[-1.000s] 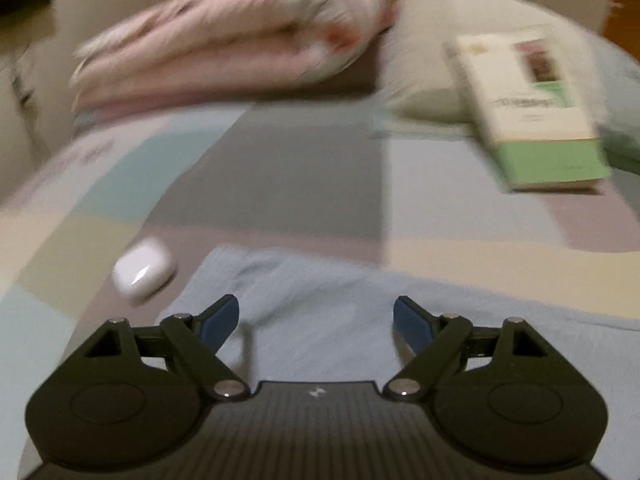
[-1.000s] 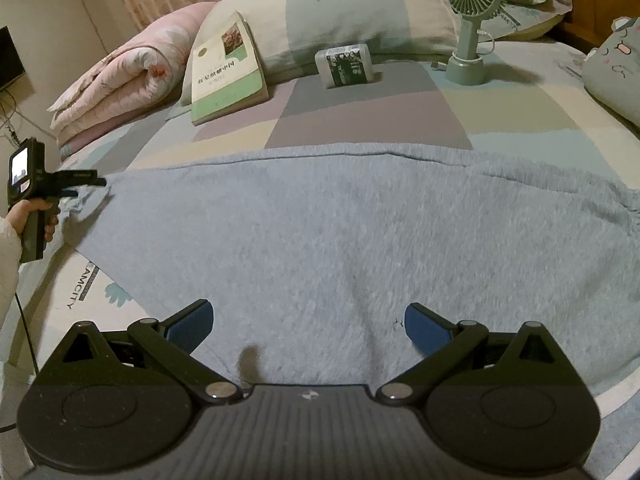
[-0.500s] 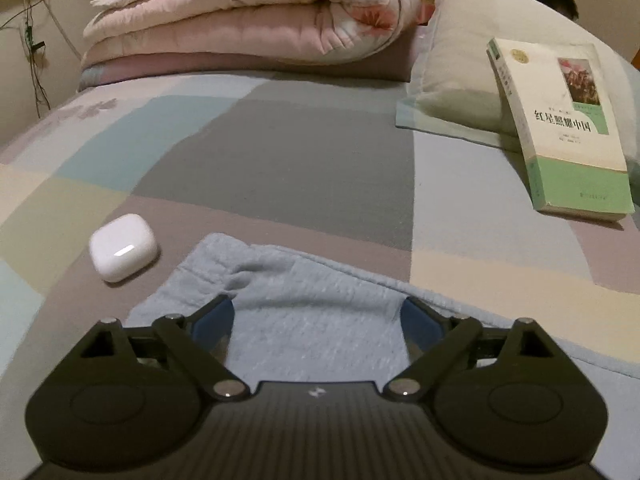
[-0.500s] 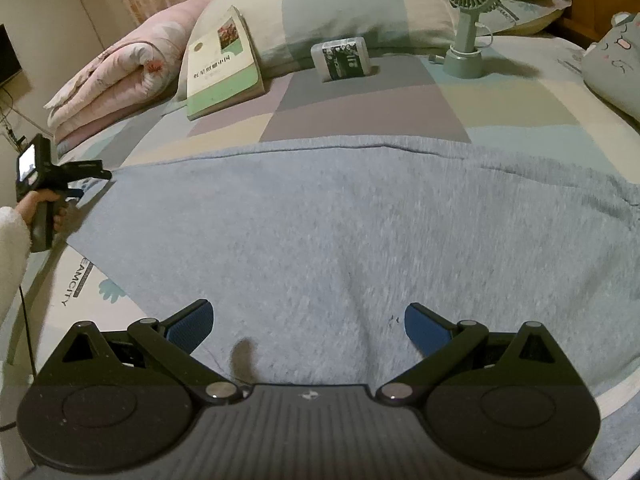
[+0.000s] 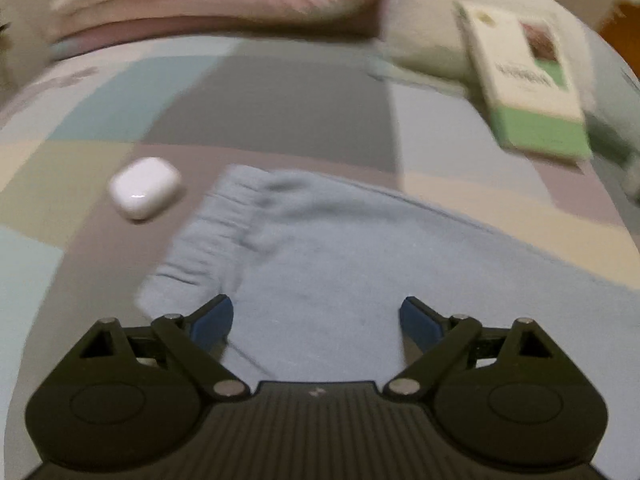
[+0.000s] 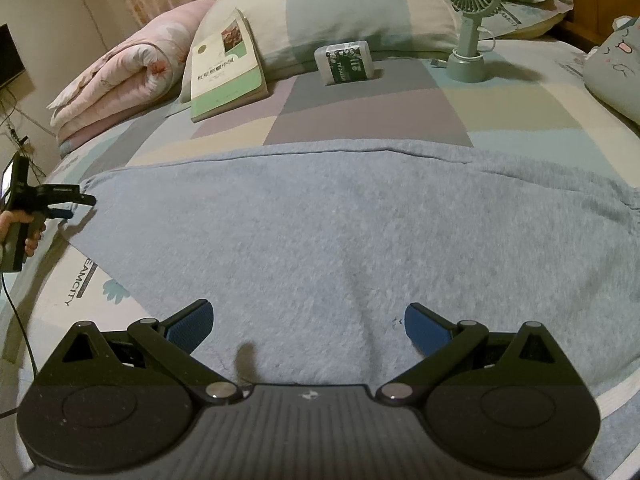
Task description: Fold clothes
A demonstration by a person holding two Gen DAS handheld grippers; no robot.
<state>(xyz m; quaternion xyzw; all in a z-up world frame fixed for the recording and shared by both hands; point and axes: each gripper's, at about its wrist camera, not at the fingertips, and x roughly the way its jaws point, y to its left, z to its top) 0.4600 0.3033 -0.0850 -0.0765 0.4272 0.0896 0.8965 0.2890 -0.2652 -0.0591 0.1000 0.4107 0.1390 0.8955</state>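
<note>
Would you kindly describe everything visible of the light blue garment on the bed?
The light blue fleece-like garment lies spread flat and unfolded across the patchwork bedsheet. Its fabric looks soft and fuzzy, with a straight far edge and shallow wrinkles. The left end narrows to a gathered, ribbed cuff beside a small white case. Nothing grips it.

"DREAMCITY" is printed in dark capitals on the pale pillow [image 6: 360, 8] at the far end of the bed, beneath a small flower motif. The same word, its opening letters hidden, runs as "EAMCITY" along the bedsheet's white border [image 6: 80, 284] at near left. A small green-and-white packet [image 6: 347, 62] lying before the pillow carries the word "MEDICAL"; its other print is too small to read. The green-and-white book [image 6: 226, 72] leaning at far left bears a title in Chinese characters, illegible here.
</note>
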